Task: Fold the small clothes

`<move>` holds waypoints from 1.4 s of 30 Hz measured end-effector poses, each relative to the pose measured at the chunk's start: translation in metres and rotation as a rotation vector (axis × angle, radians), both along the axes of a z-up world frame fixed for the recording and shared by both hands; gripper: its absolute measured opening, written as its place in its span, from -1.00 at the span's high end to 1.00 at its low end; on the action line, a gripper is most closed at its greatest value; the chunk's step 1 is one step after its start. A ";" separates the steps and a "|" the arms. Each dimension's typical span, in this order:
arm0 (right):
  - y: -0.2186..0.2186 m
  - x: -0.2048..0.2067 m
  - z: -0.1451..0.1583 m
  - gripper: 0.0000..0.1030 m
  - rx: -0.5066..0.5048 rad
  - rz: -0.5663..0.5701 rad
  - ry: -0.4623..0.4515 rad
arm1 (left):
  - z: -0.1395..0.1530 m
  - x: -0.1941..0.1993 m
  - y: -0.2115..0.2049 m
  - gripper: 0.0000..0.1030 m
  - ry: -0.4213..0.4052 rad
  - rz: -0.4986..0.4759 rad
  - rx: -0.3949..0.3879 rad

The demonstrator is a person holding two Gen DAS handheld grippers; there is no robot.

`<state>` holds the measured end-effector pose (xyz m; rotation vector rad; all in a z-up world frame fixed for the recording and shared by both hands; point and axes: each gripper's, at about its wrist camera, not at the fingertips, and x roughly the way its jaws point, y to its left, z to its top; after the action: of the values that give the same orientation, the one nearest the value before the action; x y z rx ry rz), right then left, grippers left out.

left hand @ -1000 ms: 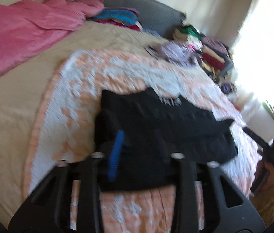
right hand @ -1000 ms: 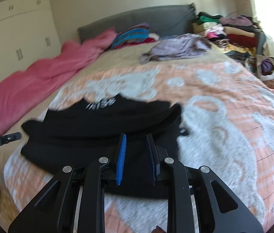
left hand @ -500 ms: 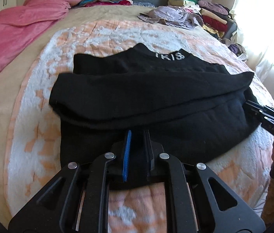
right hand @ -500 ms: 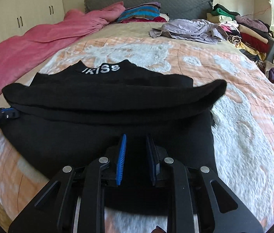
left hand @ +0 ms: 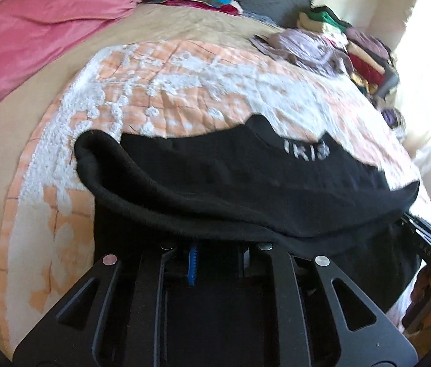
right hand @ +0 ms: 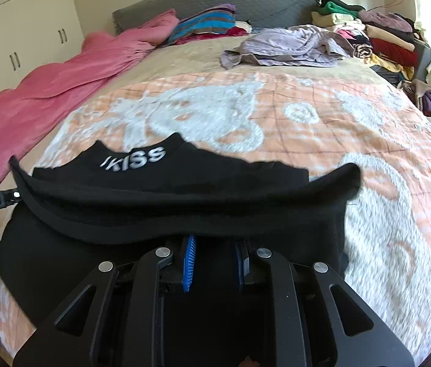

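I find the black knit garment with white lettering [right hand: 184, 202] draped over both hand-held grippers, left [left hand: 220, 260] and right [right hand: 213, 260]; grip undeterminable. Only the right view shows the white wardrobe [right hand: 28, 30].

Blown-out window glare, fisheye-warped edges

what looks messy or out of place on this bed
A crumpled lilac garment lies unfolded on the beige sheet near the headboard, unlike the stacked clothes beside it. The black garment is mid-fold, its front layer lifted.
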<state>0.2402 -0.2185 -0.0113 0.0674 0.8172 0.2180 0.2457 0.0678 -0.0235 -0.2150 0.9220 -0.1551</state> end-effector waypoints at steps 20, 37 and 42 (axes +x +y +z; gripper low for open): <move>-0.058 0.028 -0.004 0.01 -0.001 -0.129 0.047 | -0.005 0.015 0.063 0.01 -0.037 0.114 -0.070; -0.068 0.030 0.029 0.84 0.105 -0.128 -0.087 | 0.020 0.008 0.063 0.91 -0.166 0.049 -0.056; -0.065 0.042 0.006 0.83 0.076 -0.160 -0.031 | 0.011 0.017 0.067 0.91 -0.140 0.073 -0.047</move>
<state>0.2819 -0.2830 -0.0050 0.1998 0.7686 0.0989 0.2627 0.1350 -0.0127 -0.2773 0.7707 -0.1230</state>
